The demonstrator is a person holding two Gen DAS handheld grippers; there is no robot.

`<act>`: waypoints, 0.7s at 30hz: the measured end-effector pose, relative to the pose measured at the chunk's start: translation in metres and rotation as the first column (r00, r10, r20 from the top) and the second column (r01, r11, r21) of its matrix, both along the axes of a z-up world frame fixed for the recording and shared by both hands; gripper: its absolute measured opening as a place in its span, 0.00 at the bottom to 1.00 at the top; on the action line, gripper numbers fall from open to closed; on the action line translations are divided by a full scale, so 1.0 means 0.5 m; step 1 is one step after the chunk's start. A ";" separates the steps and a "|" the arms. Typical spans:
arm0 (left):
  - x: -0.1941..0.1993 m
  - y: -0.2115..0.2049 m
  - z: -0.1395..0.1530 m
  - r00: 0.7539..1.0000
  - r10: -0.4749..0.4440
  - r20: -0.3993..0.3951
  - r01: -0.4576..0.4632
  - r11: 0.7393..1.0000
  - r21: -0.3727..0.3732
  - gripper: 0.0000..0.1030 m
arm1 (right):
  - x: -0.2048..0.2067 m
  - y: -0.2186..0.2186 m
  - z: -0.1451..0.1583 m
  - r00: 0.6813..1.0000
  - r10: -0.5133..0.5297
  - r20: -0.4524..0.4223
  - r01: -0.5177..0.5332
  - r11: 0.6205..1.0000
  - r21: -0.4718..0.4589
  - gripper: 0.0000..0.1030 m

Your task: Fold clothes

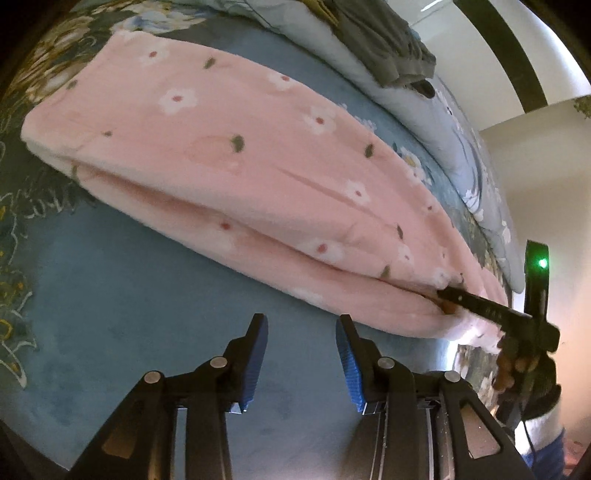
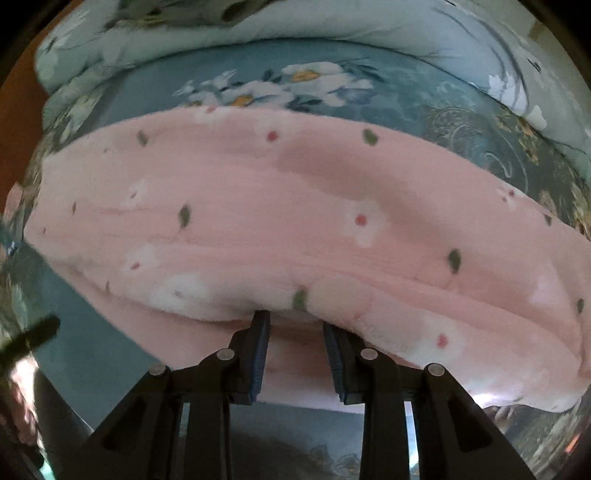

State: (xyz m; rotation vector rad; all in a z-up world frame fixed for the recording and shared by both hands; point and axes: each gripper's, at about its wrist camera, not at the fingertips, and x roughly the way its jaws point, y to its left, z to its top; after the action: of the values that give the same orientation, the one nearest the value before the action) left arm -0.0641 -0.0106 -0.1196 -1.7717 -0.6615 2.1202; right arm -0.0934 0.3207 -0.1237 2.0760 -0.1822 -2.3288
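Note:
A pink fleece garment with white flowers lies folded lengthwise across the blue bed sheet. My left gripper hovers open over bare sheet just in front of the garment's near edge, with nothing between its blue pads. My right gripper reaches into the fold at the garment's right end, with a hand on its handle. In the right wrist view the garment fills the middle. The right gripper is shut on the garment's thick near edge, and pink fleece fills the gap between its fingers.
A light blue flowered quilt is bunched along the far side of the bed, with a grey garment on top. The quilt also lies beyond the pink garment in the right wrist view. The bed's edge and a pale wall are at the right.

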 end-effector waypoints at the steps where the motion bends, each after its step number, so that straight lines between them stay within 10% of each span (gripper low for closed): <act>1: 0.001 -0.012 0.000 1.000 0.011 -0.003 -0.011 1.000 0.008 0.42 | -0.006 0.009 0.004 0.999 -0.031 0.010 0.031 0.999 -0.011 0.30; 21: -0.021 -0.077 -0.033 0.997 0.081 0.009 -0.081 0.987 0.138 0.50 | 0.006 0.017 -0.037 0.944 -0.168 0.284 0.079 0.951 0.298 0.30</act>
State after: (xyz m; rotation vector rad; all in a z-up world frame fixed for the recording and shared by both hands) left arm -0.0746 -0.0491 -0.1360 -1.7008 -0.8736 2.0686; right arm -0.0905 0.3295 -0.1423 2.6359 0.0222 -2.1925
